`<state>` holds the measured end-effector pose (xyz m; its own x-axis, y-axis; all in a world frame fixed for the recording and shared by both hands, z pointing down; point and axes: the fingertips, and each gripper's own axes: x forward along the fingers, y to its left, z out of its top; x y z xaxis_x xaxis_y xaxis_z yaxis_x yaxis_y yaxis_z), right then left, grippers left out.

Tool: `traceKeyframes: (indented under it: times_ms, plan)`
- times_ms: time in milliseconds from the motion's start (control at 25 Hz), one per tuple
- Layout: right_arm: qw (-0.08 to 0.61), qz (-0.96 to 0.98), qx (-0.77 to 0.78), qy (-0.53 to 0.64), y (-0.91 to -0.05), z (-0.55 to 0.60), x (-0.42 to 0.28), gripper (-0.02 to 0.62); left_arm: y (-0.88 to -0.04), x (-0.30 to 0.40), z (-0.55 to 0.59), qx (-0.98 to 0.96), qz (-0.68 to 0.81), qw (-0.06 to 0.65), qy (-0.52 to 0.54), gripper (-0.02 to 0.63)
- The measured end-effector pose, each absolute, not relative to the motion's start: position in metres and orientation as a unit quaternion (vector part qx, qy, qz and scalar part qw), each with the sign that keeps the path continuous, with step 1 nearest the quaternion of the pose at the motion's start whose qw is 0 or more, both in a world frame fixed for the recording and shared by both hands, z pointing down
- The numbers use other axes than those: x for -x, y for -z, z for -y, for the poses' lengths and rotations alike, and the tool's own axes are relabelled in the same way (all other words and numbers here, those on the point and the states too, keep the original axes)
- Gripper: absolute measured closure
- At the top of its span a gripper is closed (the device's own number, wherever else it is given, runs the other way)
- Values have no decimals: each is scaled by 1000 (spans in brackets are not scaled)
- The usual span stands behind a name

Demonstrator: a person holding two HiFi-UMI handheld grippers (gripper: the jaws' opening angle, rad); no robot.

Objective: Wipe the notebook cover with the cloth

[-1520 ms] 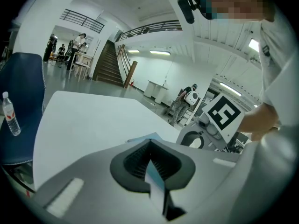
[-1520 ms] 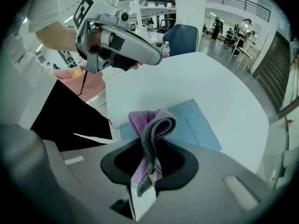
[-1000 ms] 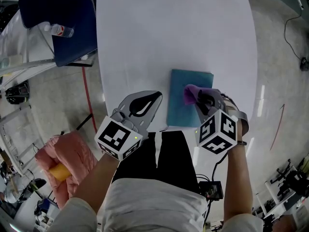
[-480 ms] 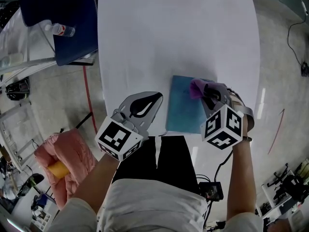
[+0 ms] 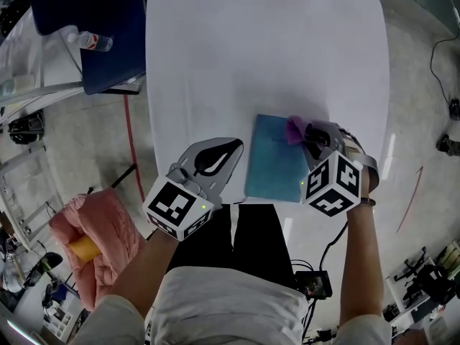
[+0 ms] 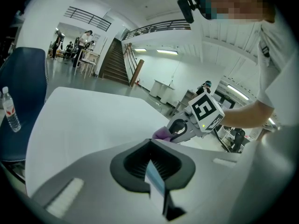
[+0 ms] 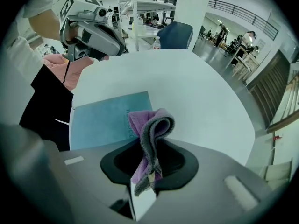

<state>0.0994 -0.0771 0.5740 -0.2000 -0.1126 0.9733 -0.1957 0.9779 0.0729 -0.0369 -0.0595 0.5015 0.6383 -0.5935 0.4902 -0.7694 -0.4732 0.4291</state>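
Note:
A teal notebook lies flat near the front edge of the white table. My right gripper is shut on a folded purple cloth. The cloth sits over the notebook's far right corner. My left gripper is shut with nothing in it. It hovers at the table's front edge, just left of the notebook and apart from it. In the left gripper view the cloth shows as a small purple patch under the right gripper.
A dark blue chair stands at the table's far left corner, a water bottle beside it. A pink bundle lies on the floor to my left. People stand far off in the hall.
My right gripper has carried the cloth from the middle of the notebook's right side toward its far right corner. The left gripper has stayed put.

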Motion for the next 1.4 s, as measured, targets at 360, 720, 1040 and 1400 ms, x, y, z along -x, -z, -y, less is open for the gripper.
traceKeyframes:
  times_ms: [360,720,1040,1400]
  plan:
    - [635,764,-103,-47,-579,73,-97,486,-504,28,57,-848,399,321,-139,607]
    - [635,763,-99,-66,-579,58,-98,486,-504,27,53,-847,398,321,-143,606]
    - [635,763,-101,-70,-579,47,-98,486,-501,23,47,-851,394,318,-141,607]
    - [633,764,-102,-79,-578,30,-98,486,-499,22,36,-854,389,313,-144,607]
